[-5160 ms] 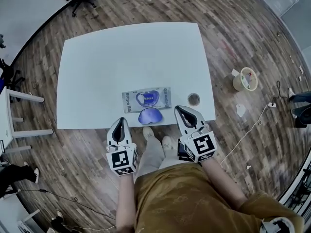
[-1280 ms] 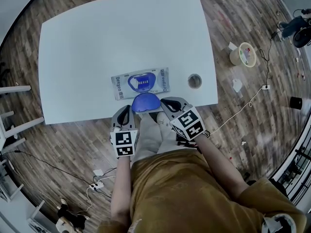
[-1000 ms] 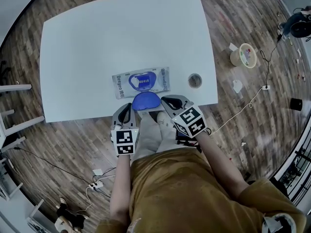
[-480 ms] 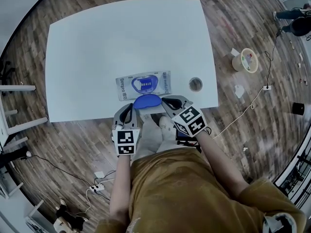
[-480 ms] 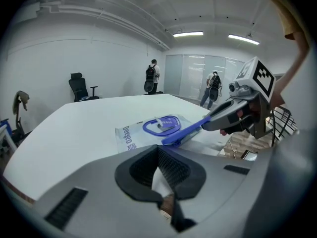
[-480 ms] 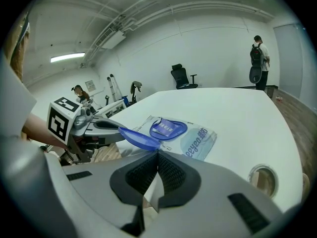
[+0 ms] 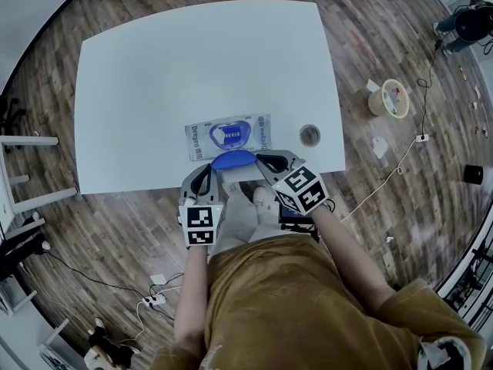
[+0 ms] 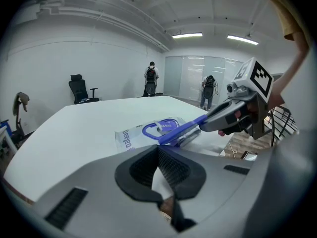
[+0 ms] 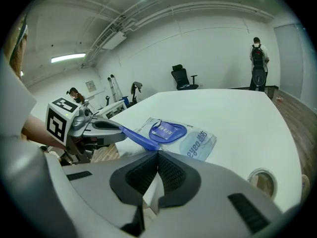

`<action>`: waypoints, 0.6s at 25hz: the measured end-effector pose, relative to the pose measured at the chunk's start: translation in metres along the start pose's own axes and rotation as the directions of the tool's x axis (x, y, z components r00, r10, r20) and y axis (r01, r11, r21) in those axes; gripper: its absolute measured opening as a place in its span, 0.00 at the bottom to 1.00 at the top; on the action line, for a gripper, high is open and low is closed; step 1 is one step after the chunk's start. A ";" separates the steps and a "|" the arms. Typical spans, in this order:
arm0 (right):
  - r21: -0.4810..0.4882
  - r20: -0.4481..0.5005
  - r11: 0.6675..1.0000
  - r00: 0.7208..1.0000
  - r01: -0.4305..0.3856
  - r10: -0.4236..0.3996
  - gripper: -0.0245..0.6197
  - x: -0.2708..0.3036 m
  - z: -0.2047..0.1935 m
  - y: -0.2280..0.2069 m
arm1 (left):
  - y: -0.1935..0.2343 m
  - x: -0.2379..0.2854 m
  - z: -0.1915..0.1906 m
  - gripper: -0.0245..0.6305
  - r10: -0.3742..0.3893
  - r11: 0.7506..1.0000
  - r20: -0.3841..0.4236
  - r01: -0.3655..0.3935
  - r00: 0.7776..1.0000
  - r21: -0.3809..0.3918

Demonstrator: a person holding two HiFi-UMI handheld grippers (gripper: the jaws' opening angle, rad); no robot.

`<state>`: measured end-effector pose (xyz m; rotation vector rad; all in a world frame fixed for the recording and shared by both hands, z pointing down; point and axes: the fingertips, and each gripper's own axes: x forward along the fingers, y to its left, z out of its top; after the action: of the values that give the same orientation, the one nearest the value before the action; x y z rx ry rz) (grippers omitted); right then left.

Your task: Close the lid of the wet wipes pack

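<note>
The wet wipes pack (image 7: 228, 137) lies flat near the front edge of the white table (image 7: 192, 68). Its blue lid (image 7: 233, 159) is tipped up about halfway on the near side. The left gripper (image 7: 206, 171) and right gripper (image 7: 263, 161) both have their jaws pressed together with nothing between them. Their tips sit at either end of the flap, but I can't tell if they're touching it or just beside it.

To do this well, I'd swing the flap forward with both tips evenly. Then press on its middle so it seats in the ring without the pack sliding.

Count: one pack, one lid, two grippers, and one small round thing (image 7: 310, 135) on the table to the right.
</note>
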<state>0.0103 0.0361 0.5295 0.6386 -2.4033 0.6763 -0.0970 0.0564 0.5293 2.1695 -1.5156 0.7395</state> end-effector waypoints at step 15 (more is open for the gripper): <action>-0.028 -0.004 0.999 1.000 -0.020 0.019 0.05 0.005 0.006 0.008 | 0.004 0.003 0.009 0.03 0.002 1.000 0.014 -0.002 1.000 -0.009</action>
<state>0.0000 0.0372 0.5261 0.6028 -2.4144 0.6506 -0.0985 0.0474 0.5248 2.1715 -1.5247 0.7187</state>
